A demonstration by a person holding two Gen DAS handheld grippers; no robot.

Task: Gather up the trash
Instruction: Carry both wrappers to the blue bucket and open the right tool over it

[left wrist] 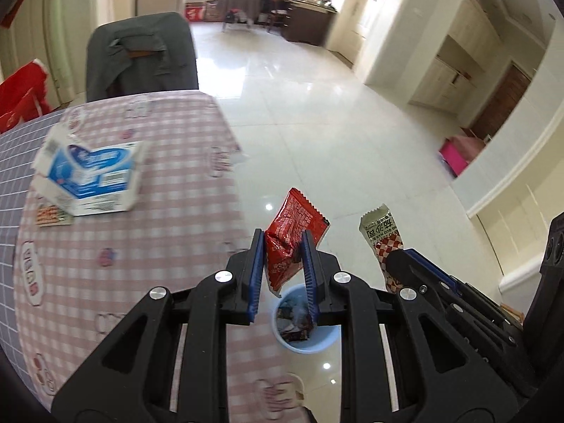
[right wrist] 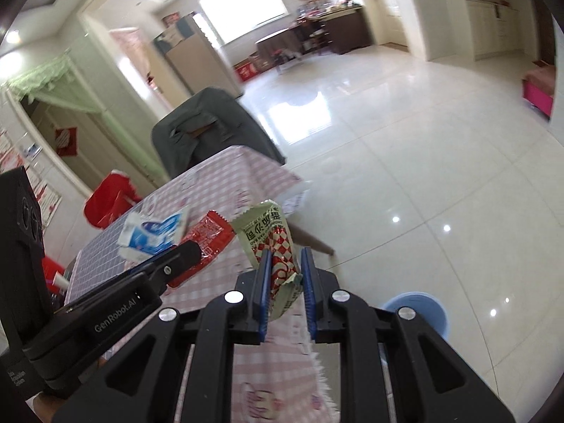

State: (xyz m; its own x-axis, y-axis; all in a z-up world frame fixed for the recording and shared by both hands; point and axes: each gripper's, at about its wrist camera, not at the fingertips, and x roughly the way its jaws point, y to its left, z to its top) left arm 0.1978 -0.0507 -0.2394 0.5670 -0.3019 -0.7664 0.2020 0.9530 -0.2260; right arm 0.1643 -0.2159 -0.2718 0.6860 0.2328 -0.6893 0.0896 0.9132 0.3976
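Left gripper (left wrist: 283, 246) is clamped on a crumpled red snack wrapper (left wrist: 290, 236), jaws nearly closed with the wrapper pinched between the blue pads, held off the table edge above the floor. Right gripper (right wrist: 285, 275) is likewise nearly closed, pinching a pale green wrapper with red-white checks (right wrist: 269, 243) upright between its pads. Light blue trash bin (left wrist: 310, 343) stands on the tiled floor just beside the table; in the left wrist view it sits directly below the red wrapper, and it already has dark and reddish wrappers inside (contents blurry, count unclear). In the right wrist view only the bin's rim shows, lower right of the gripper. An opened blue-white carton (left wrist: 90, 176) lies on the pink checked tablecloth (left wrist: 141, 246), a small flat packet (left wrist: 53, 215) touching it.
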